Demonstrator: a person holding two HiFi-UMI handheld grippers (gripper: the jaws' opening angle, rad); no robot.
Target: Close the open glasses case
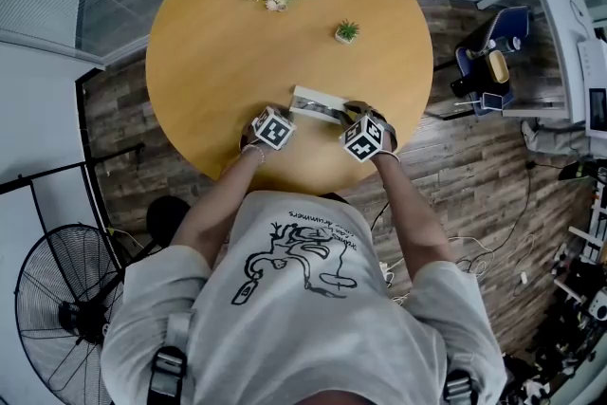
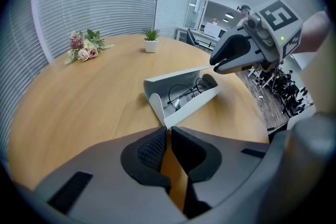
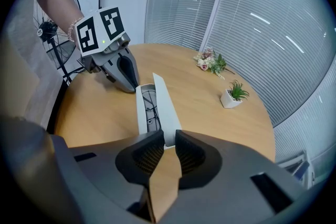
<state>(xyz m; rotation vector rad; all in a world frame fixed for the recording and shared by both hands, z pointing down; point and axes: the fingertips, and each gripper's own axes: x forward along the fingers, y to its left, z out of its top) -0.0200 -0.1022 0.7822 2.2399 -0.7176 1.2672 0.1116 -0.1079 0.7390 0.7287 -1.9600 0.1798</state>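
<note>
Case: the glasses case [image 1: 318,104] lies on the round wooden surface [image 1: 218,43], close to the edge nearest the person. It stands open, with the glasses [image 2: 184,93] showing inside.
Step in hand: I'd say the closing is only being set up. There is one gripper at each end of the case, the lid [image 3: 161,107] is up, and nothing is folded over yet.
Left gripper: the left gripper [image 2: 167,131] has its jaws together but for a thin slit. They hold nothing, and their tips sit right against the end corner of the case.
Right gripper: the right gripper [image 3: 167,138] has its jaws only narrowly apart. The end of the lid sits between the tips and fills the gap, so it looks pinched there.
Next move: to my eye the right one has to swing the lid down over the glasses while the left steadies the other end, so the case doesn't slide.
Watch for: the frame may need to lie flat, or the lid could catch on it.
</note>
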